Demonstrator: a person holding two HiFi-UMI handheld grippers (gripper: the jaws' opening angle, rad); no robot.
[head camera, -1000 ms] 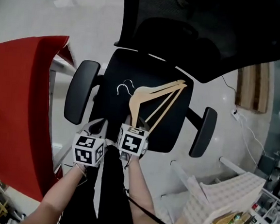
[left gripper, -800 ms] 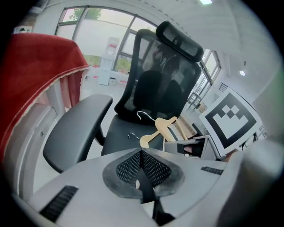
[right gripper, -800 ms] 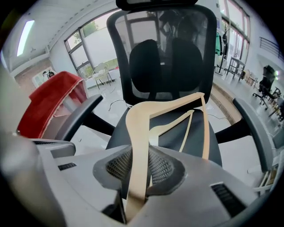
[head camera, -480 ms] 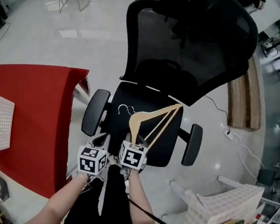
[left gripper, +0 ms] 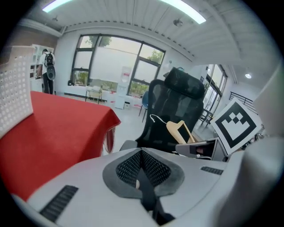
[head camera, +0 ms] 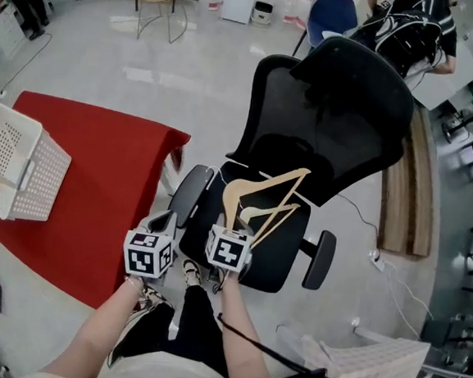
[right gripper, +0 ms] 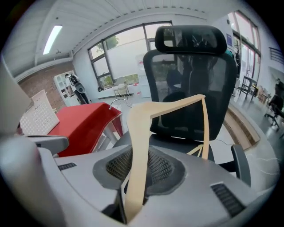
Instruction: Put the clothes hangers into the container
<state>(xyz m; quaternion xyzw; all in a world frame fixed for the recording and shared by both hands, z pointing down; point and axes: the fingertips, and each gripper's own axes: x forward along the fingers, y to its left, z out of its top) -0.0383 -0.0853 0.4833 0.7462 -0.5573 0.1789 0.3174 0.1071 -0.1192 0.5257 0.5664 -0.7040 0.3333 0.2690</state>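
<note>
My right gripper (head camera: 231,227) is shut on the lower end of a pale wooden clothes hanger (head camera: 263,190), which stands up above the black office chair's seat (head camera: 276,257). In the right gripper view the hanger (right gripper: 141,133) runs up out of the jaws, its metal hook (right gripper: 116,102) toward the red table. A second pale wooden piece (head camera: 274,214) shows just below it; I cannot tell whether it is held. My left gripper (head camera: 164,221) hangs beside the right one, jaws shut with nothing seen between them (left gripper: 142,154). The white perforated basket (head camera: 21,161) stands on the red table, far left.
The black office chair (head camera: 342,111) with two armrests fills the middle, its tall back (right gripper: 191,88) right behind the hanger. A red table (head camera: 97,180) lies to the left. White lattice baskets (head camera: 370,360) sit at the lower right, a wooden bench (head camera: 406,182) to the right.
Both grippers have risen, and the wooden hanger has come up off the chair seat with the right one. The view has swung up, bringing the white basket on the red table into sight.
</note>
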